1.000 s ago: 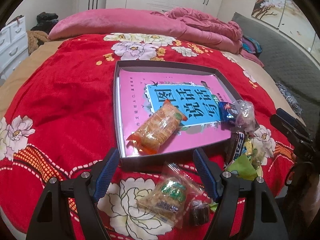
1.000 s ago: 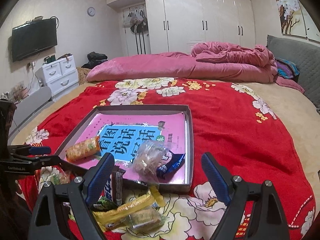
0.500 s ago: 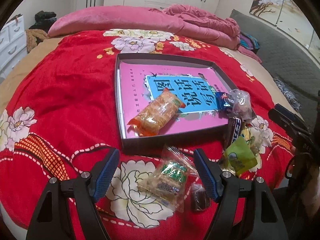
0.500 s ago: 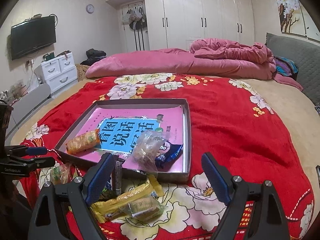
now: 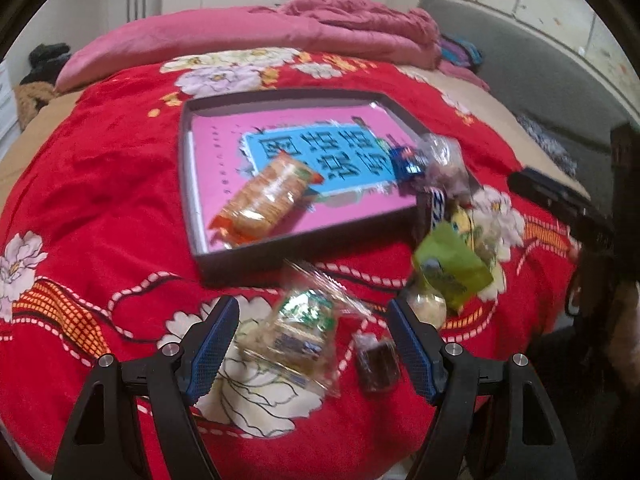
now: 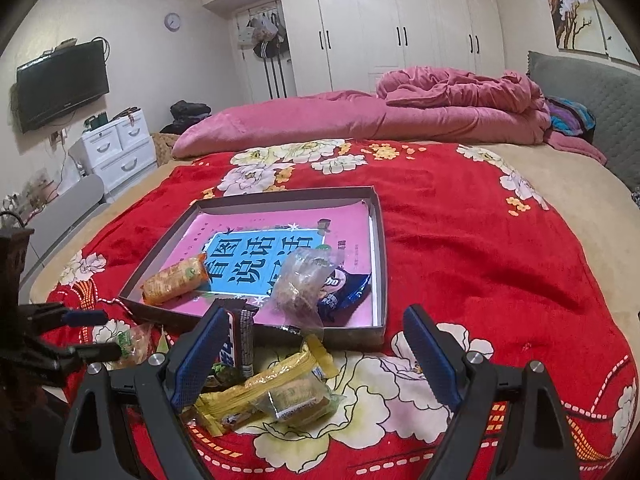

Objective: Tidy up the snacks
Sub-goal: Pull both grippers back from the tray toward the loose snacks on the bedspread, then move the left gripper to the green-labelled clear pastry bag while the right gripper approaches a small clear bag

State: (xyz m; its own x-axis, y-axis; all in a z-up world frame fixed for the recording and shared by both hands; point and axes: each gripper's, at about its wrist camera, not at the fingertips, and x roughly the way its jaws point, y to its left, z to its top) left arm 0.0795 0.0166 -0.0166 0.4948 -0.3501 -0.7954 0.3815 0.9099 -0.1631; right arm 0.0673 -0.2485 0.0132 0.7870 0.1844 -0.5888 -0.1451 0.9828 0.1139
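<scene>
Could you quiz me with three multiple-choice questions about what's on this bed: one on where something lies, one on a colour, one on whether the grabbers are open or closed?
1. Where does the orange cracker pack lie?
A. inside the box
B. on the pillow
C. on the floor

2. What colour is the blanket under the box?
A. green
B. red with flowers
C. plain white

3. How do the left gripper and right gripper stand?
A. both shut
B. one shut on a snack
C. both open, holding nothing

Answers: 1 A, it rests on the pink sheet within the box walls. 2 B, red plush with pale flowers. 3 C, wide gaps show between the blue pads.
</scene>
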